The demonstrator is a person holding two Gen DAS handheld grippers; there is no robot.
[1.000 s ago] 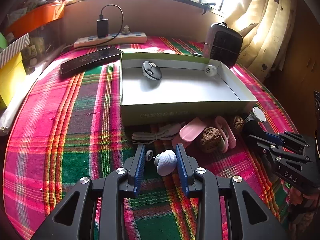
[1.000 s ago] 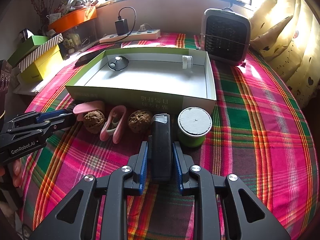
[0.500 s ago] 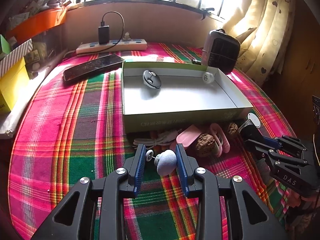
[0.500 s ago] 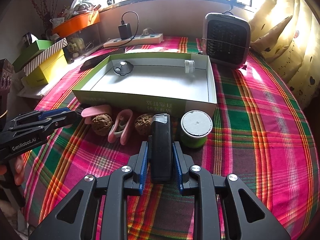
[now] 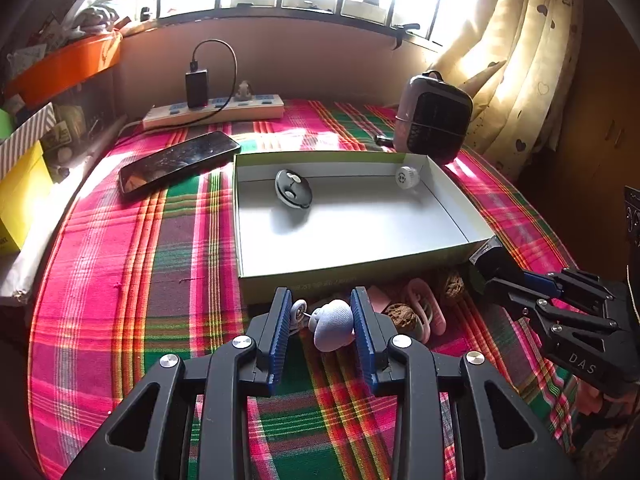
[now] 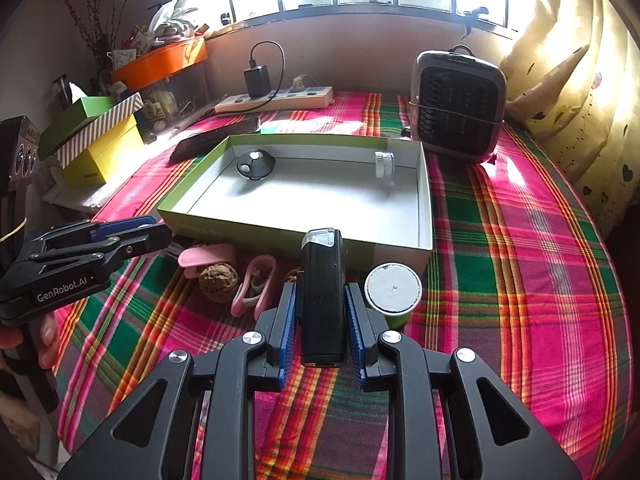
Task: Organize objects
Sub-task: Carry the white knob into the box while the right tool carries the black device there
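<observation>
Two hand-held grippers work side by side over a plaid-covered worktop [image 6: 520, 240], each with an item ready for the shallow green-walled box [image 6: 425, 216] that sits just beyond them. The right gripper [image 6: 320, 316] is clamped narrowly on a black rectangular device with a clear end cap [image 6: 322, 300], its blue pads pressing the two long flanks, a grip that likely keeps the slim body from twisting. The device's long axis runs straight along the fingers, cap end pointing away toward the box's near wall. The left gripper [image 5: 320, 328] holds its jaws partly apart around a pale blue fabric-covered knob with a thin pin and small white disc [image 5: 334, 324]; the knob touches the right-hand pad, but whether the other pad bears on the disc cannot be told. Its pin points sideways, across the jaws, toward the left-hand pad. Both loads appear lifted clear of the cloth, a sensible height for clearing the box wall (the box already holds a dark round disc [image 6: 255, 165] and a small white cap [image 6: 384, 164] against its far wall). Left waiting in a row just outside the near wall are a walnut [image 6: 218, 282], a pink clip [image 6: 254, 290], a pink scoop-like piece [image 6: 200, 258] and a green-sided spool [image 6: 394, 294], suggesting the sorting is at an early stage.
</observation>
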